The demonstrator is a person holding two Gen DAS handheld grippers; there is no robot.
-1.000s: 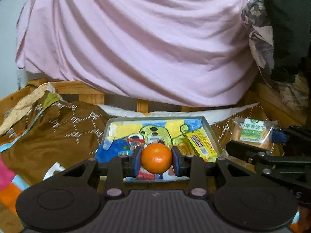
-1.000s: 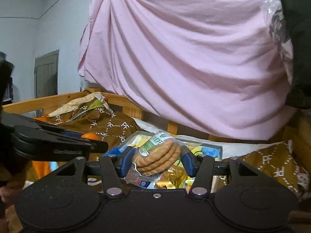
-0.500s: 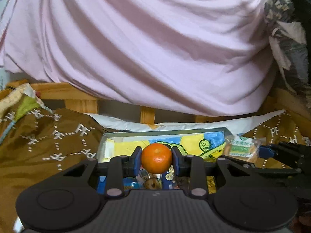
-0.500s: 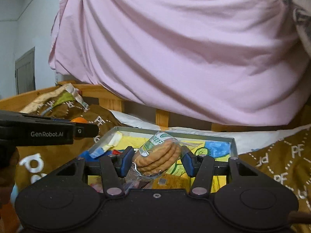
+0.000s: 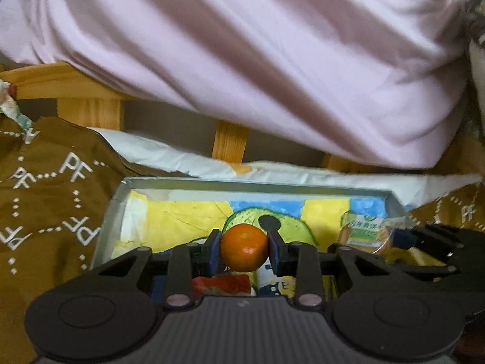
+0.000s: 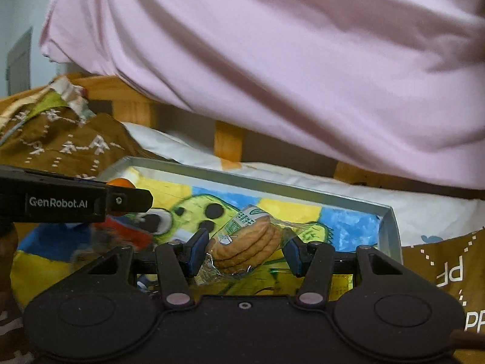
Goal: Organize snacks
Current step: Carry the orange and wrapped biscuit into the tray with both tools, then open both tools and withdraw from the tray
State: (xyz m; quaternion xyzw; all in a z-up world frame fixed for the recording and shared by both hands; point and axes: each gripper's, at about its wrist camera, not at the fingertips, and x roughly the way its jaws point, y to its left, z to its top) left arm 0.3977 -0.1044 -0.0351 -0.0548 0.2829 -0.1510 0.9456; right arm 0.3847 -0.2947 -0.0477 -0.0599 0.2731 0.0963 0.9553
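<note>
Round orange tangerine [image 5: 244,248] clamped between left gripper [image 5: 244,250] pads, above grey metal tray [image 5: 260,184] with cartoon lining. Clear-wrapped round biscuit pack [image 6: 246,244] pinched in right gripper [image 6: 242,250], at three o'clock. Red packet [image 5: 220,285] below, blurred, half hidden. Both grippers angled downward.

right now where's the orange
In the left wrist view the orange sits clamped in the left gripper, over the tray.
</note>
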